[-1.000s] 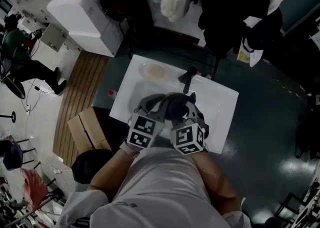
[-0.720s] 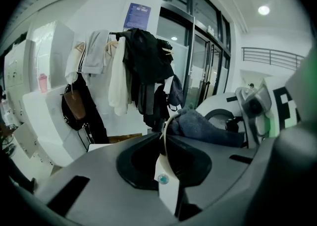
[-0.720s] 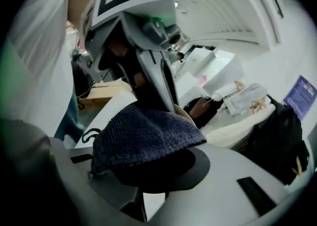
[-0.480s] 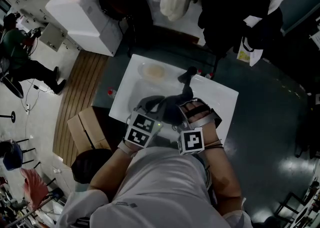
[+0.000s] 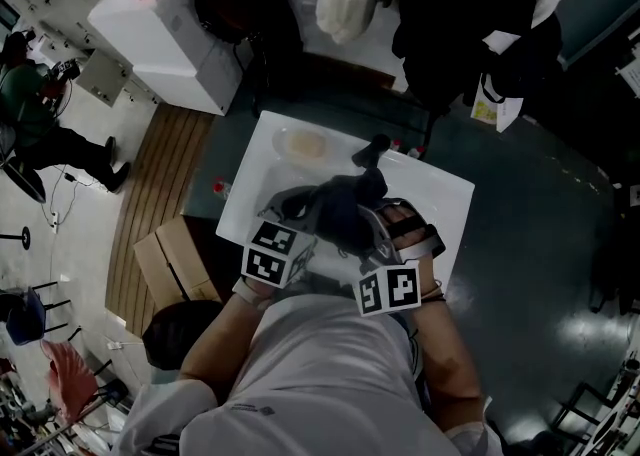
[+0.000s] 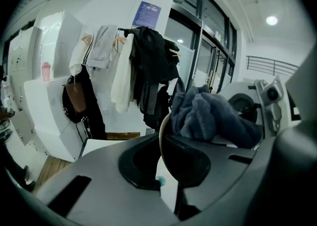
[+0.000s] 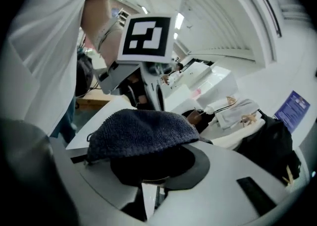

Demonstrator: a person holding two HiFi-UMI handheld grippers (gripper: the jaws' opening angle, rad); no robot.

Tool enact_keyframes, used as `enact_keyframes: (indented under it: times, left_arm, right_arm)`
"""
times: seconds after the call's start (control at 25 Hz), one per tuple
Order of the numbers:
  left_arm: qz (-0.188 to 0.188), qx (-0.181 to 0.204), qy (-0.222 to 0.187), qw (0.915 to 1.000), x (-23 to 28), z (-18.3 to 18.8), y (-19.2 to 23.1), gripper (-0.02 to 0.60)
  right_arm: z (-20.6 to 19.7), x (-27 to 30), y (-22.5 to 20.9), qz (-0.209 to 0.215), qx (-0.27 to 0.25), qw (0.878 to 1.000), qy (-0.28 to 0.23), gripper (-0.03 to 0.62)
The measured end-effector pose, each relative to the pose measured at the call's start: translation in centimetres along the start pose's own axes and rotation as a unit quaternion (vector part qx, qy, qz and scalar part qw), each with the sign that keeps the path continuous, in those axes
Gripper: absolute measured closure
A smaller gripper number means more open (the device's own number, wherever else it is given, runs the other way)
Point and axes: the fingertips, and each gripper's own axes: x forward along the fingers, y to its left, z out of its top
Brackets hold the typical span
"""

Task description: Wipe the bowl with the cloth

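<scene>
Item: bowl (image 6: 160, 141), dark with a pale rim, held on edge above the white tabletop (image 5: 450, 206); the left tool (image 6: 162, 163) was clamped on its rim, one jaw to each side of the wall. Item: cloth (image 6: 213, 116), dark blue knit, bunched against the bowl's inner side just beyond the left tool; the right tool (image 7: 151, 170) was closed on one fold of it, with the rest draped over the upper jaw. The head view showed both tools close together over the near half of the tabletop, the cloth (image 5: 340, 206) between them covering most of the bowl; only the left gripper view showed the rim between the jaws, and only the right gripper view showed the grip on the cloth (image 7: 143, 133), with the left tool's marker cube (image 7: 147, 39) close behind. Surroundings: a shallow dish (image 5: 305, 144) and a dark fixture (image 5: 372, 152) at the tabletop's far edge, well clear of both tools; a white cabinet (image 5: 165, 29); a cardboard box (image 5: 175, 259) on the floor; hanging garments (image 6: 143, 66) on the wall beyond.
</scene>
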Motion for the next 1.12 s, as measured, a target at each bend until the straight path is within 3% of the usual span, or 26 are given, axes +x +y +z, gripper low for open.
enact_keyframes:
  times: [0.12, 0.24, 0.32, 0.48, 0.76, 0.92, 1.12]
  left_arm:
    - [0.008, 0.002, -0.003, 1.0, 0.0, 0.0, 0.4, 0.561]
    - [0.013, 0.001, -0.003, 0.9999, -0.2, -0.2, 0.7, 0.561]
    - [0.013, -0.005, -0.011, 0.9998, -0.4, -0.1, 0.8, 0.561]
    - [0.012, -0.029, -0.038, 0.9988, -1.0, 0.7, 1.2, 0.561]
    - [0.012, -0.058, -0.072, 0.9956, -2.0, 1.6, 0.9, 0.561]
    - [0.01, -0.071, -0.085, 0.9938, -2.3, 1.7, 0.4, 0.561]
    - [0.002, -0.067, -0.081, 0.9945, -2.0, 1.3, -0.2, 0.561]
  right_arm:
    - [0.4, -1.5, -2.3, -0.045, 0.079, 0.995, -0.03, 0.525]
    - [-0.4, -3.8, -5.5, -0.099, 0.172, 0.978, -0.056, 0.525]
    - [-1.4, -5.4, -7.4, -0.128, 0.244, 0.958, -0.08, 0.525]
    - [-4.7, -7.7, -9.1, -0.157, 0.401, 0.895, -0.115, 0.525]
    - [-9.2, -9.9, -7.7, -0.202, 0.509, 0.829, -0.118, 0.523]
    - [-9.7, -10.2, -6.2, -0.21, 0.528, 0.815, -0.112, 0.523]
    - [-10.0, -10.2, -4.7, -0.216, 0.533, 0.811, -0.103, 0.523]
